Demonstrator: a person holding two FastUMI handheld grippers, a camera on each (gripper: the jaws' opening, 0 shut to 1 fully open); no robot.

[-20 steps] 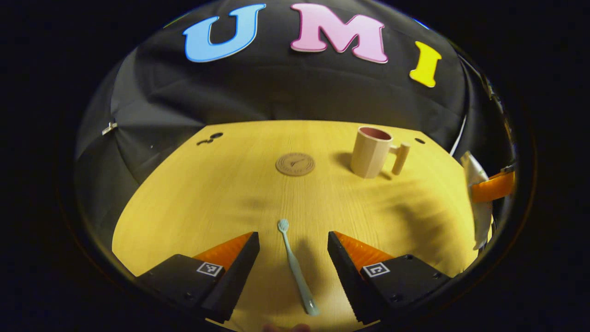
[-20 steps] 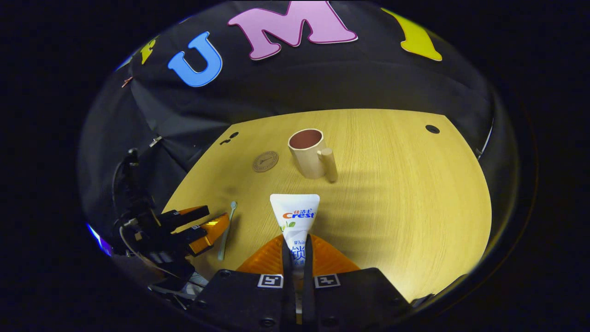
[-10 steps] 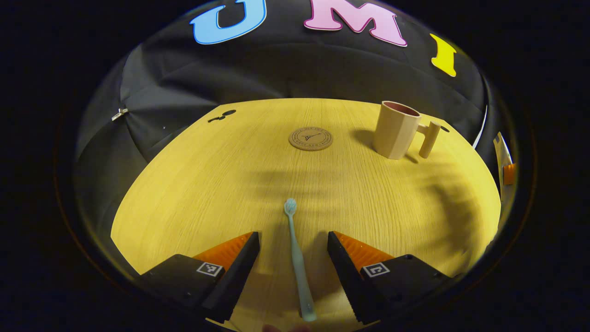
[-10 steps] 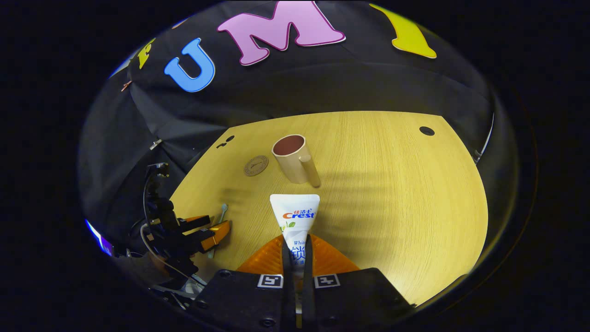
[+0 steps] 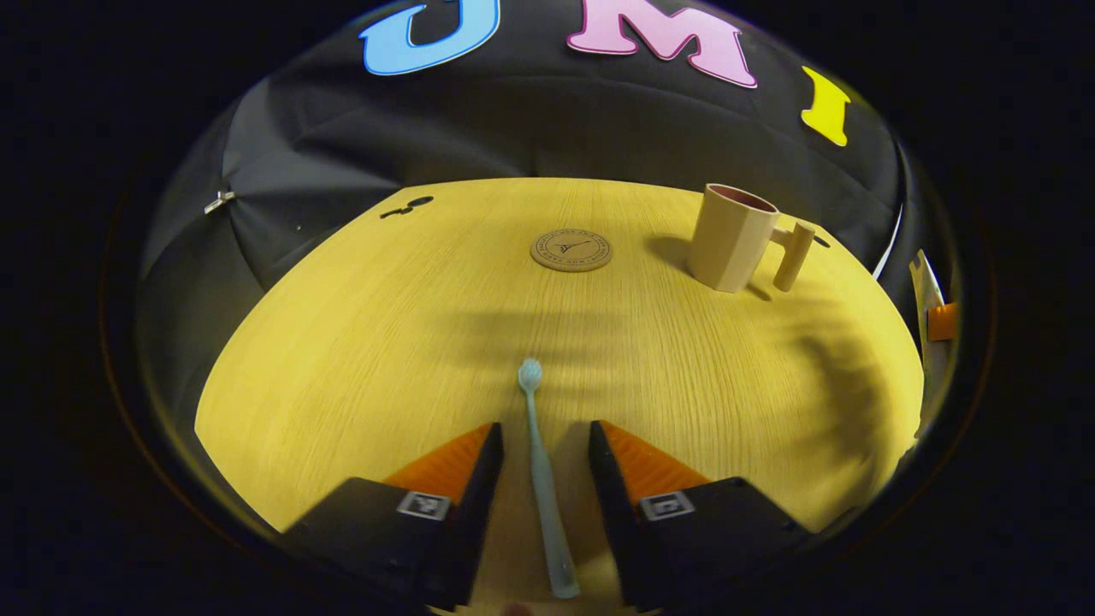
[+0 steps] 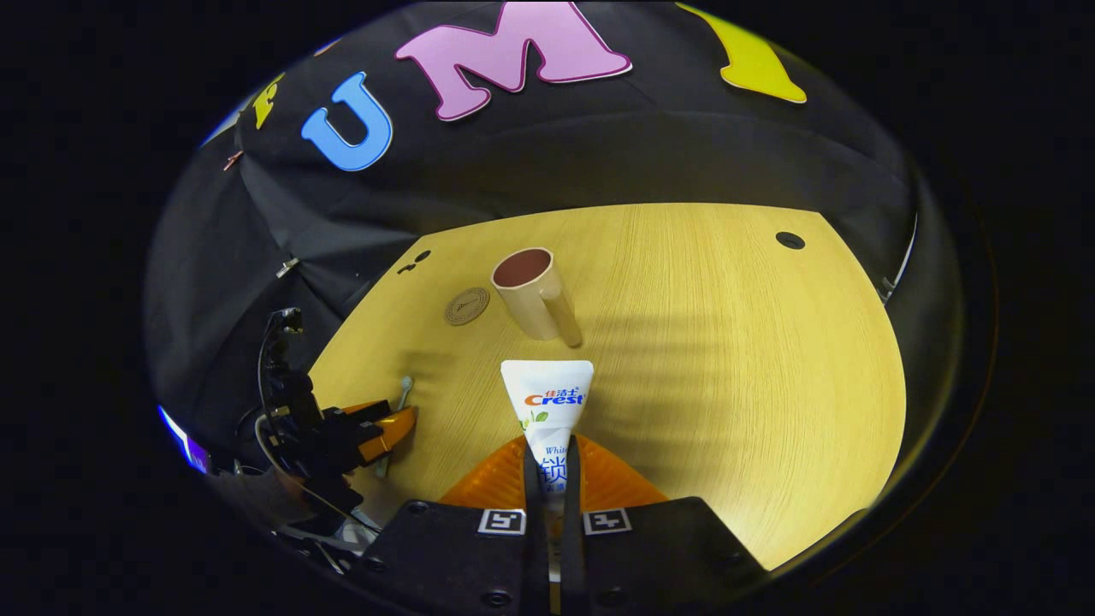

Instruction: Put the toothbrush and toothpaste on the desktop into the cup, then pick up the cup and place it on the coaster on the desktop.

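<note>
Beige handled cup [image 6: 529, 295] stands empty; right gripper [image 6: 547, 458] pinches the white toothpaste tube [image 6: 547, 402], left gripper [image 5: 544, 445] spread around the pale-green toothbrush [image 5: 539, 470]

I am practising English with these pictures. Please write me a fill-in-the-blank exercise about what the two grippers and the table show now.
1. The right gripper is shut on the ____.
2. The toothbrush lies flat between the open fingers of the ____ gripper.
3. The coaster has ____ on it.
4. The cup stands ____ on the table.

Missing words: toothpaste; left; nothing; upright
</note>
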